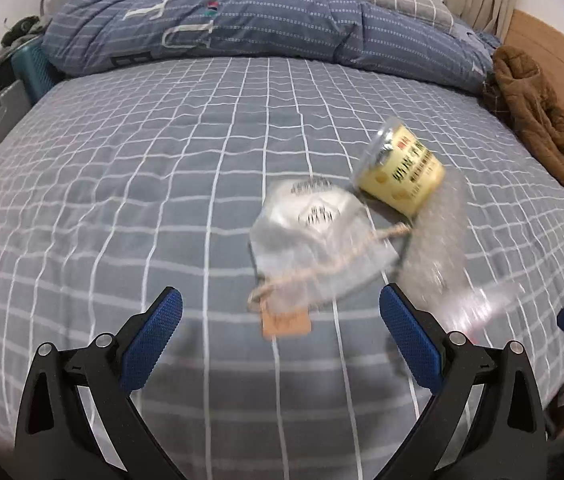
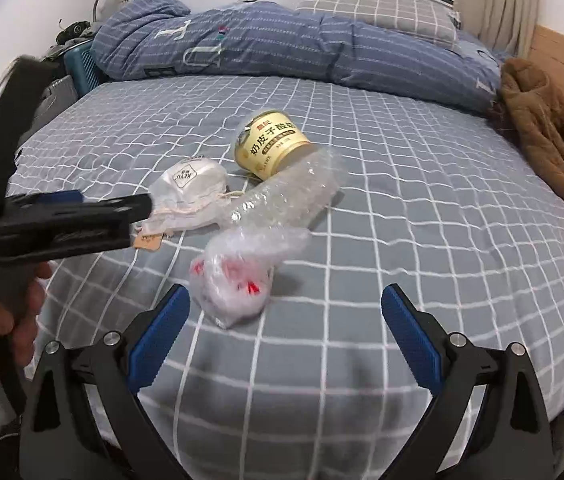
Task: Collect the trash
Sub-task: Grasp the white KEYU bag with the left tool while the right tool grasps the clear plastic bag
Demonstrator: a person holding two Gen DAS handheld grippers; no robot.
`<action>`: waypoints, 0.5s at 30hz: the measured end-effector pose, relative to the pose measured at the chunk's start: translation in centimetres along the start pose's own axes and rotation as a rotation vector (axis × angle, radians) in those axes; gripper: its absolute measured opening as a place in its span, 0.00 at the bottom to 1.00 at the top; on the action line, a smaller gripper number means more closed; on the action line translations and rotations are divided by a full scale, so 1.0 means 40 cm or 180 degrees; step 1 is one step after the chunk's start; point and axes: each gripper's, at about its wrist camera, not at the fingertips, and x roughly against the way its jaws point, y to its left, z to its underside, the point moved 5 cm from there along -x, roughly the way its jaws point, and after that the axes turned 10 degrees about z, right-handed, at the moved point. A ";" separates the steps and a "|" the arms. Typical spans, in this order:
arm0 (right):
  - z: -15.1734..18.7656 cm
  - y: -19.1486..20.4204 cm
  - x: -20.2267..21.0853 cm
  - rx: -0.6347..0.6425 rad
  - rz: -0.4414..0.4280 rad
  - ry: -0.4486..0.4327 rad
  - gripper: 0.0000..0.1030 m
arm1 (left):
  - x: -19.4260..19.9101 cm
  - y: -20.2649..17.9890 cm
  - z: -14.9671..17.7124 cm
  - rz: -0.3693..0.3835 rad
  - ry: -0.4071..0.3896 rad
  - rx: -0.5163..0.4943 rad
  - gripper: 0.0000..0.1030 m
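Trash lies grouped on a grey bed sheet with a white grid (image 1: pixel 162 160). Seen from the left wrist camera, the left gripper (image 1: pixel 280 316) is spread wide and empty, hovering near a clear plastic packet holding a white mask, with string and a brown paper tag (image 1: pixel 309 236). Beyond it lie a tipped yellow yoghurt cup with printed label (image 1: pixel 401 170) and a blurred roll of clear bubble wrap (image 1: pixel 437 240).

Seen from the right wrist camera, the right gripper (image 2: pixel 285 312) is also spread wide and empty, just before a crumpled clear plastic bag with red print (image 2: pixel 238 276). The left gripper enters from the left, its tip at the mask packet.

Collecting looks to be just starting; next, each gripper likely needs to lower and close on its nearest soft piece.
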 end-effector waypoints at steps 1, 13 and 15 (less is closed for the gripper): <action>-0.005 0.004 -0.014 -0.0007 -0.0030 0.0007 0.90 | -0.018 0.000 -0.010 0.0002 0.0011 -0.0017 0.94; 0.005 0.039 -0.106 -0.0010 -0.0249 0.0127 0.82 | -0.170 -0.010 -0.078 0.0037 0.0129 -0.0134 0.94; 0.008 0.045 -0.113 0.0005 -0.0264 0.0145 0.78 | -0.186 -0.013 -0.083 0.0047 0.0137 -0.0137 0.94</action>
